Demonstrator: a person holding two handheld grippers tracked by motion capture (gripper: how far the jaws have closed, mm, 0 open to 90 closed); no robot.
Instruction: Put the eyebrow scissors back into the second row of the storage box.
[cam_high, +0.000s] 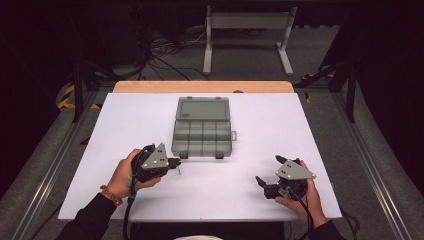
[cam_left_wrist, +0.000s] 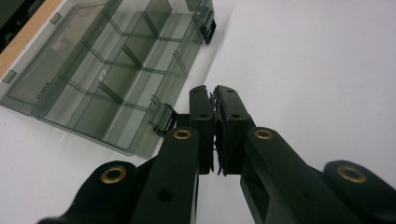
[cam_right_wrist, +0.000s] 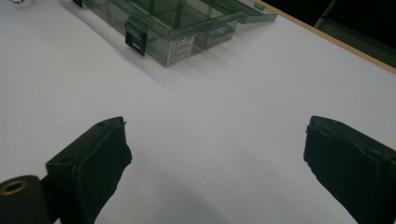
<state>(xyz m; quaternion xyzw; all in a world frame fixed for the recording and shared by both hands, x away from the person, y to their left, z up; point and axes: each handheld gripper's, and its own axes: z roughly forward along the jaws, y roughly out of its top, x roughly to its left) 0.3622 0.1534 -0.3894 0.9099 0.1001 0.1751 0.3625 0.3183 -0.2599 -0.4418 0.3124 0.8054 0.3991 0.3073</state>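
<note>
A clear grey compartment box (cam_high: 202, 135) lies open in the middle of the white table (cam_high: 280, 120), its lid (cam_high: 203, 108) folded back and its compartments looking empty. My left gripper (cam_high: 176, 162) hovers just off the box's near left corner, shut on a small thin metal piece (cam_left_wrist: 215, 140) that pokes out between the pads. In the left gripper view the box (cam_left_wrist: 107, 70) lies to the upper left of the gripper (cam_left_wrist: 214, 91). My right gripper (cam_high: 267, 169) stays at the near right, open, with bare table between its jaws (cam_right_wrist: 215, 140). The box (cam_right_wrist: 177, 18) lies far ahead of it.
Black latches (cam_high: 219, 155) stick out from the box's near edge. A wooden strip (cam_high: 202, 86) runs along the table's far edge. Beyond it are a white metal stand (cam_high: 247, 30) and cables on the floor. Bare white table surrounds the box.
</note>
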